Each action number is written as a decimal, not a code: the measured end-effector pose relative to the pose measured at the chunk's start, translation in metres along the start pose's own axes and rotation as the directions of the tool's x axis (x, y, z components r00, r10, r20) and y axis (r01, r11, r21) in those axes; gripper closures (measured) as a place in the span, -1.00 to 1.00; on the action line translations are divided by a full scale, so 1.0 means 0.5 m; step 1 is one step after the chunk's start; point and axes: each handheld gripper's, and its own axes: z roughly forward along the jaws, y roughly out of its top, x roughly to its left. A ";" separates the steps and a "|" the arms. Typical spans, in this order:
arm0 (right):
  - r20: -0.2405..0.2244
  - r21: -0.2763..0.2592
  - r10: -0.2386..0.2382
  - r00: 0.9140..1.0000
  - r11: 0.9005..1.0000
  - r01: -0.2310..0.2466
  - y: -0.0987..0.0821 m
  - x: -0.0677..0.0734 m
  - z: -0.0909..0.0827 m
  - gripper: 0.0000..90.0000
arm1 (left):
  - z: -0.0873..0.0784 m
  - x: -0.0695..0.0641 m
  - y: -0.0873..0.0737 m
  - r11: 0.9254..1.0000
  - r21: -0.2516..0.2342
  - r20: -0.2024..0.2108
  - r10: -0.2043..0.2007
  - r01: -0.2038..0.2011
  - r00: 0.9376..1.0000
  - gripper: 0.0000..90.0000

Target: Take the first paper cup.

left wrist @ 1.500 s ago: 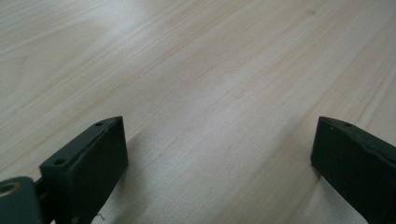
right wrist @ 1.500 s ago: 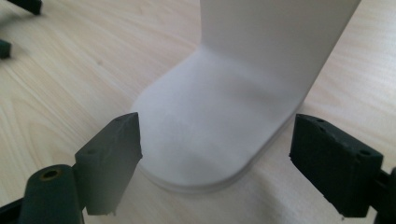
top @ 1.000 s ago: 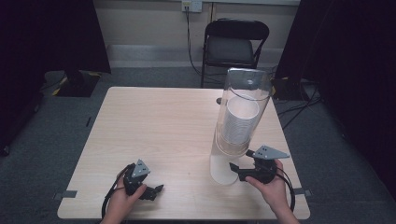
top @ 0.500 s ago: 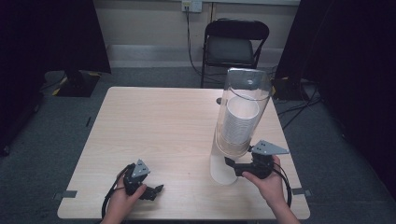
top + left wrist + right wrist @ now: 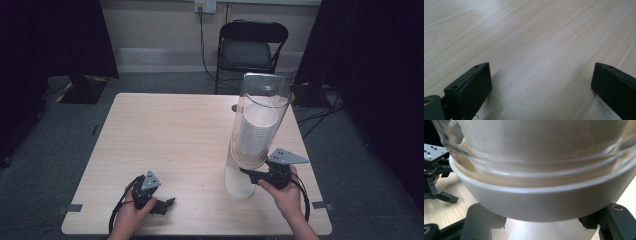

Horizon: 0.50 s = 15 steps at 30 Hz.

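A tall clear dispenser tube [image 5: 262, 115] stands on the right side of the table, with a stack of white cups [image 5: 256, 132] inside it. The lowest white cup [image 5: 239, 182] hangs out below the tube's mouth. My right gripper [image 5: 248, 173] reaches in level from the right. Its jaws have just been closing, and they now press on both sides of that cup [image 5: 544, 205] under its rim. My left gripper [image 5: 167, 204] rests on the table near the front left. In the left gripper view it [image 5: 541, 82] is open, with bare wood between its jaws.
The light wooden table [image 5: 175, 130] has open room across its left and middle. A black folding chair [image 5: 252, 47] stands behind the far edge, with cables on the floor by it. The right table edge lies close to my right hand.
My right gripper has slid left to the foot of the tube and its jaws have come together on the lowest cup. The left gripper has stayed where it was.
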 end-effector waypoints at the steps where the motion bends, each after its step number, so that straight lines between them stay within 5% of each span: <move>1: 0.003 0.001 -0.007 1.000 1.000 0.007 -0.001 0.001 0.000 -0.16 | 0.000 0.001 0.000 1.000 0.001 0.000 0.003 -0.003 1.000 -0.94; 15: -0.019 -0.005 0.013 1.000 1.000 -0.013 -0.025 -0.001 0.005 -0.07 | 0.000 0.001 0.000 1.000 0.006 -0.002 0.001 -0.001 1.000 -0.96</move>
